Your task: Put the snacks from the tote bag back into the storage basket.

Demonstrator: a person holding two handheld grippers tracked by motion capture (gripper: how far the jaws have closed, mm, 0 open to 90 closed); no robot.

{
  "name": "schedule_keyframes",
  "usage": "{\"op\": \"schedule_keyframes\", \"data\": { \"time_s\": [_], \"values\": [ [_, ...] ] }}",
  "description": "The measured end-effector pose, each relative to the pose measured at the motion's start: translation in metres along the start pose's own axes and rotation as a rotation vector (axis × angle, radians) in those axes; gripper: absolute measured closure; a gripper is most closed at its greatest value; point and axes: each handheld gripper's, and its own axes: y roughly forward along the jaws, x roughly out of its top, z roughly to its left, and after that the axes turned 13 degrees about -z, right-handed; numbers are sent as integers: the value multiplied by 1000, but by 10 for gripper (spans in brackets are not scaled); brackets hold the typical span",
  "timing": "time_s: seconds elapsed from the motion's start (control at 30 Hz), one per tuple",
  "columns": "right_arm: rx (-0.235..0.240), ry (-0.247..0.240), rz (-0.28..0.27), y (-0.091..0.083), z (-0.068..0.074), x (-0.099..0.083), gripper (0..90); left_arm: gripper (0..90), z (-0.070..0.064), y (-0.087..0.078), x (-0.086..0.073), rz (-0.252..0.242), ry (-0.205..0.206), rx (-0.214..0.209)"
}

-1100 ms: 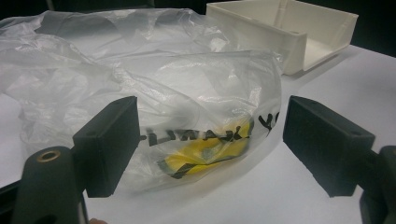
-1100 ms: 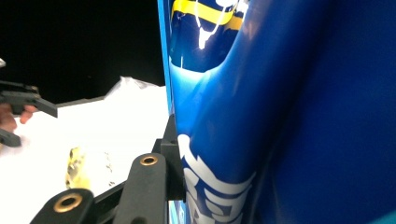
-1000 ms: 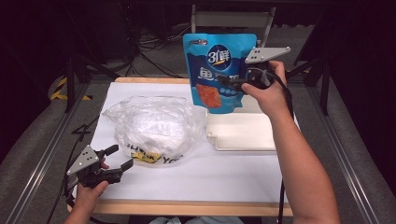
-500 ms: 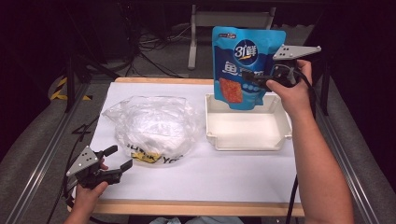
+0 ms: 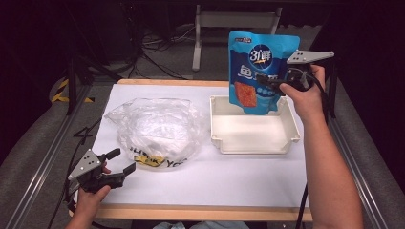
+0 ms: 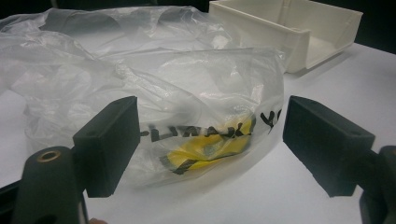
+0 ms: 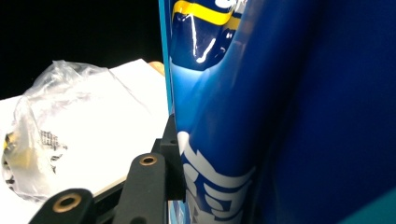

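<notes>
A person's right gripper [image 5: 267,85] holds a blue snack pouch [image 5: 258,67] upright in the air above a white tray [image 5: 217,121] on the right of the surface [image 5: 229,176], its fingers clamped on the pouch. The left gripper [image 5: 122,162] rests at the near left, fingers apart, just beside a crumpled clear plastic bag [image 5: 155,126].

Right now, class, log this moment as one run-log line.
right gripper: shut on blue pouch, held above white tray | left gripper: open, beside plastic bag | table: white sheet
</notes>
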Motion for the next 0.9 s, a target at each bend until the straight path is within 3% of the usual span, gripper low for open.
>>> {"op": "schedule_keyframes", "data": {
  "time_s": [0.47,0.9],
  "values": [
    [-27,65,53,17,-8,-55,633,193,3,1,-2,11,-18,3],
    [-37,92,74,23,-9,-87,630,193,3,1,-3,20,-23,3]
  ]
}}
